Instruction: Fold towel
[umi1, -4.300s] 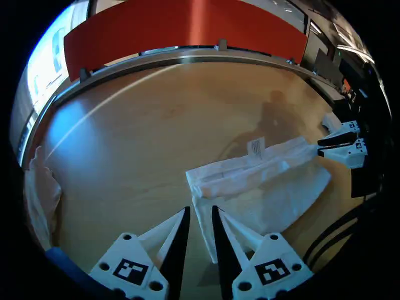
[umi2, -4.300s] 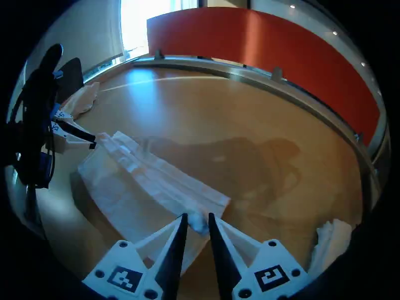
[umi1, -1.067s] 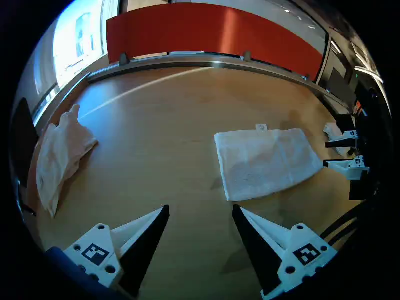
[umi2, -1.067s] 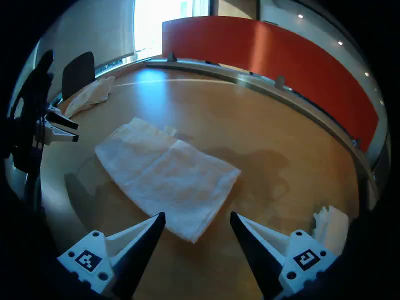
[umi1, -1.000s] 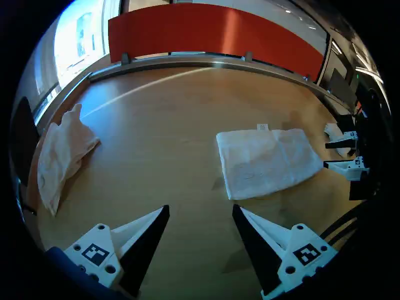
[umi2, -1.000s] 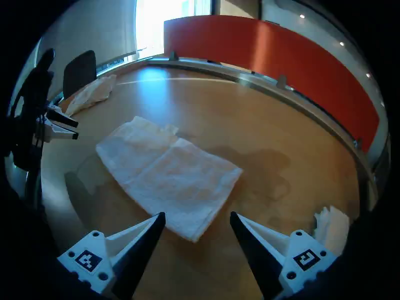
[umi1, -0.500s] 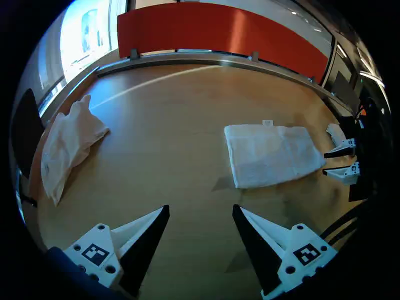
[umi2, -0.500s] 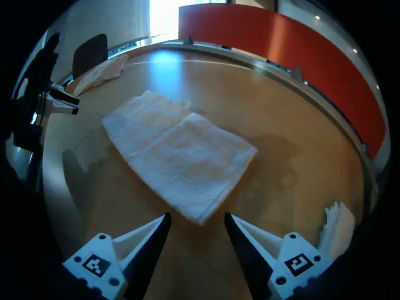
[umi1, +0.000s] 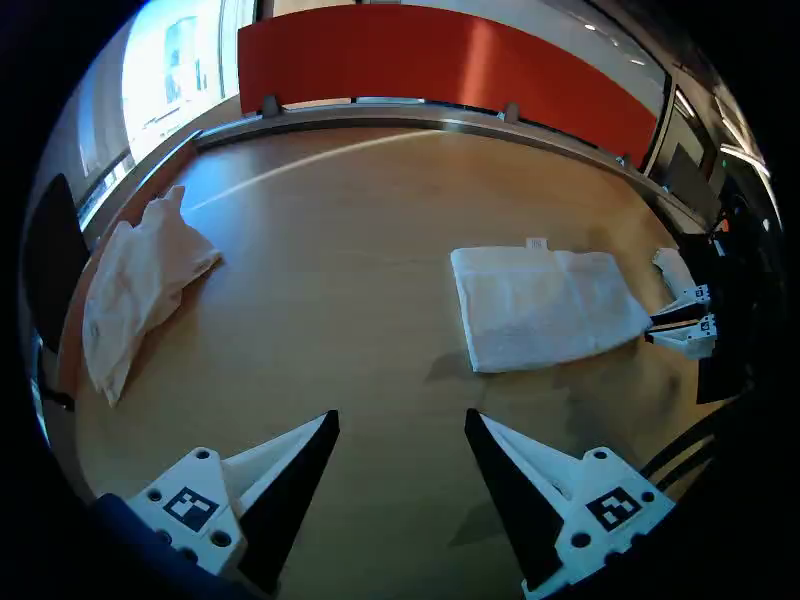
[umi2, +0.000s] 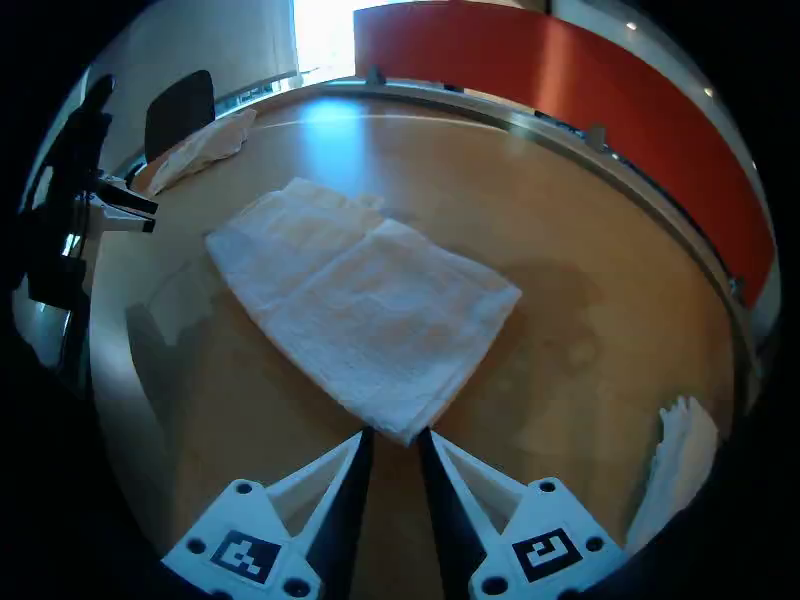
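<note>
Wooden surface (umi1: 330, 260) bearing one folded towel (umi1: 545, 305), one crumpled towel (umi1: 140, 285), one small cloth (umi1: 675, 270); left tool (umi1: 400, 414) open, right tool (umi2: 393, 432) pinching folded towel's corner.

A light wooden table (umi1: 330, 260) with a metal rim (umi1: 400, 112) along its far edge carried three cloths. In the left gripper view a folded towel (umi1: 545, 305) lay flat toward 3 o'clock, a crumpled cloth (umi1: 140, 280) sat near the table's edge at 9 o'clock, and a small white cloth (umi1: 675, 270) lay just beyond the towel. In the right gripper view the towel (umi2: 360, 305) lay mid-table (umi2: 560, 300), the crumpled cloth (umi2: 205, 145) at 10 o'clock, the small one (umi2: 685, 450) at 4 o'clock.
</note>
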